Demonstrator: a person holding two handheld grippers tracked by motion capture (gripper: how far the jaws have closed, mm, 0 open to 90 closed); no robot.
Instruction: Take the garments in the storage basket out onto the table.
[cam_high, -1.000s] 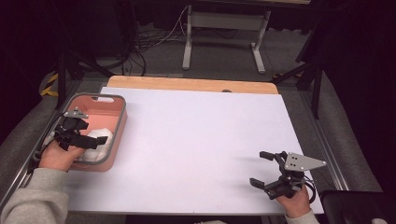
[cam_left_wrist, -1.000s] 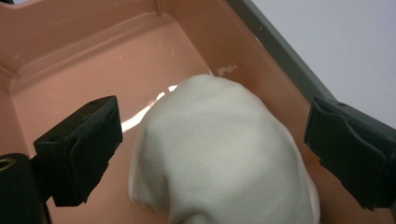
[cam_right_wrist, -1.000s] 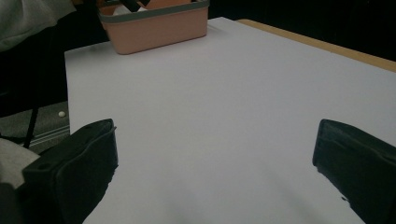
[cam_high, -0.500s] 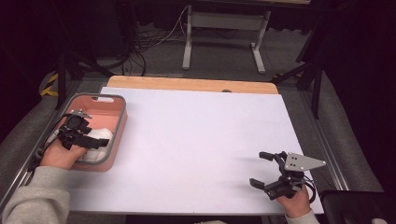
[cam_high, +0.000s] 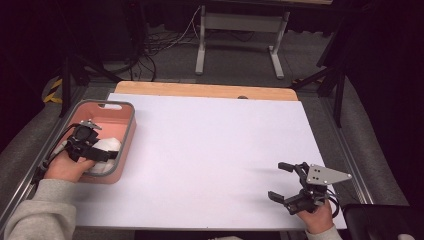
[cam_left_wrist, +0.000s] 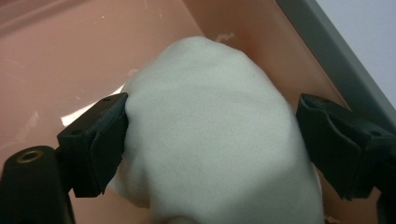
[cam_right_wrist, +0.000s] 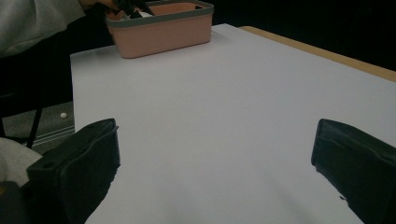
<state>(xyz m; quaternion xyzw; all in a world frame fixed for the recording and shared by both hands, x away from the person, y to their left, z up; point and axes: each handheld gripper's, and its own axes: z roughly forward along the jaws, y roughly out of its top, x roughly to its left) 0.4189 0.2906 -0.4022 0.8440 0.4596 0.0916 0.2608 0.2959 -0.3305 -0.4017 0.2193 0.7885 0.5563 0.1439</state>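
Observation:
A white soft lump (cam_high: 109, 145) lies in the pink bin (cam_high: 126, 109) at the table's left edge. My left gripper (cam_high: 104, 148) reaches into the bin. Its jaws have just been closing on the lump. In the left gripper view the white lump (cam_left_wrist: 210, 121) fills the gap of the left gripper (cam_left_wrist: 212, 140), and both pads touch its sides above the pink bin floor (cam_left_wrist: 70, 42). My right gripper (cam_high: 278, 181) rests near the front right corner with its jaws wide. The right gripper (cam_right_wrist: 215, 158) is open, with bare white table between its jaws.
A white sheet (cam_high: 215, 150) covers the table, with a wooden strip (cam_high: 200, 90) along the far edge. Metal rails run down both sides. In the right gripper view the pink bin (cam_right_wrist: 159, 28) stands far off beside a grey sleeve (cam_right_wrist: 37, 18).
The left gripper has shifted slightly over the white lump in the bin. The right hand and its gripper have stayed still.

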